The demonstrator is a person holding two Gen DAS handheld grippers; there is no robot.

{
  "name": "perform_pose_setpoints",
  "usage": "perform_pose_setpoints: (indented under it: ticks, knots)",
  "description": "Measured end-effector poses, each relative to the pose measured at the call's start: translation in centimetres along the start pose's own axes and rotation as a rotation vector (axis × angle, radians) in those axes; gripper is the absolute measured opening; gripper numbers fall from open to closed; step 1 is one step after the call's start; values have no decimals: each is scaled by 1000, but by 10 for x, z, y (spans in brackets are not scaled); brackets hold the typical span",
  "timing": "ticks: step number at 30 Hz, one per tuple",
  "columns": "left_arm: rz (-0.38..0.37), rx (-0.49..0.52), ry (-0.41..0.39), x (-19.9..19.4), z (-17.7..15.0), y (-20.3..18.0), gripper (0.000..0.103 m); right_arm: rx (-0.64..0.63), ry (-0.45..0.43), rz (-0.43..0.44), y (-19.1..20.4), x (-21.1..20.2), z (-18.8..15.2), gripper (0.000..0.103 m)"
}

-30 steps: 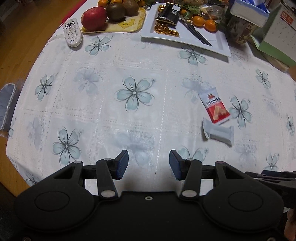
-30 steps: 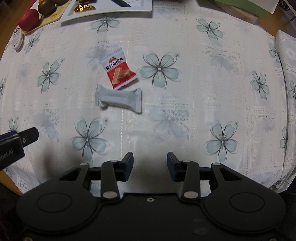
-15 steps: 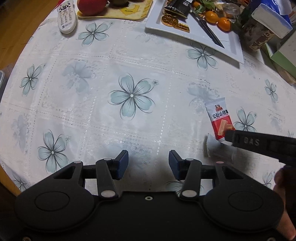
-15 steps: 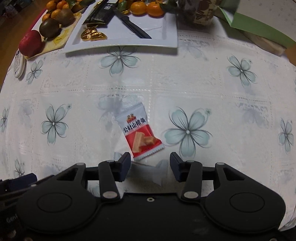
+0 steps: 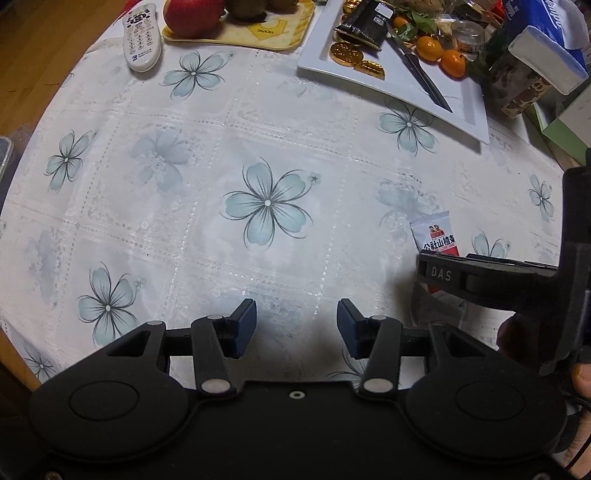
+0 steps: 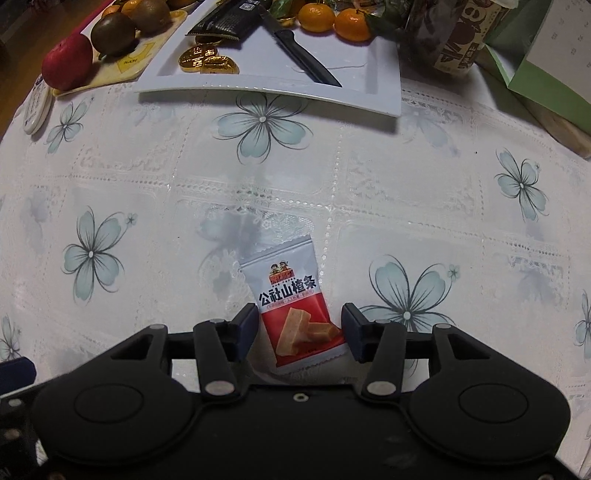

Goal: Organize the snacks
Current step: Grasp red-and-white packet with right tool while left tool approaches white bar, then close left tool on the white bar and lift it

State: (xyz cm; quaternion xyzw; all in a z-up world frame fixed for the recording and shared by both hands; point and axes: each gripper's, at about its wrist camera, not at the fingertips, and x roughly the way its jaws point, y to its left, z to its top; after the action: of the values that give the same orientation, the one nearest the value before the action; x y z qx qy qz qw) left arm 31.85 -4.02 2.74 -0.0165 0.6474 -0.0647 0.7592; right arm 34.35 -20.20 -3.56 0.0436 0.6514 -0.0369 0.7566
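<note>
In the right wrist view the right gripper [image 6: 299, 328] is seen at the bottom centre, its jaws parted after just having been opening. A red-and-white snack packet [image 6: 295, 310] lies flat on the tabletop [image 6: 369, 192] with its lower red half between the two blue pads; a narrow gap shows at each side, so nothing is pinched. A sliver of pale wrapper shows just under the packet's lower edge, too little to be identified.

In the left wrist view the left gripper [image 5: 297, 328] is seen at the bottom centre, about half open, with only bare flowered cloth between its pads. To its right the black body of the other tool and part of a hand [image 5: 517, 339] are seen, and these cover the lower part of the packet [image 5: 436, 232]; a grey wrapper [image 5: 436, 314] is partly seen beneath that tool.

Farther up, a white tray [image 6: 369, 74] lies across the upper centre. On it are counted one black knife [image 6: 303, 59], one dark packet [image 6: 225, 18], three gold coins [image 6: 207, 62] and two mandarins [image 6: 332, 18]. At the upper left a yellow tray [image 6: 125, 66] holds one red apple [image 6: 68, 62] and brown kiwis [image 6: 112, 35]. One white remote [image 5: 142, 35] lies beside it. At the upper right a patterned cup [image 6: 458, 33], a tissue pack [image 5: 543, 48] and a green box [image 6: 546, 74] are crowded together.
</note>
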Motion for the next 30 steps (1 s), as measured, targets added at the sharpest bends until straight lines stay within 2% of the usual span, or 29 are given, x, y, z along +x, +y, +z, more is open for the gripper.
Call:
perform_pose_setpoints:
  ticks: [4, 5, 6, 12, 14, 18, 23, 27, 30]
  knots:
    - [9, -6, 6, 3, 1, 0, 56, -10, 8, 26, -4, 3, -1, 46]
    - [10, -3, 6, 3, 1, 0, 56, -5, 7, 24, -6, 3, -1, 38]
    - [10, 0, 6, 3, 1, 0, 56, -1, 10, 17, -9, 2, 0, 34]
    - [15, 24, 3, 4, -1, -7, 56, 90, 41, -68, -46, 0, -8, 34]
    - [14, 37, 4, 5, -2, -11, 56, 143, 58, -102, -65, -3, -18, 34]
    - [-4, 77, -13, 6, -5, -28, 56, 253, 127, -117, -101, -10, -43, 34]
    - [-27, 144, -89, 11, -5, -61, 56, 330, 185, -52, -119, -27, -82, 34]
    - [-66, 209, -101, 23, -3, -86, 56, 336, 175, 9, -119, -39, -109, 34]
    - [-55, 225, -113, 30, -2, -97, 56, 324, 178, 30, -118, -40, -122, 34]
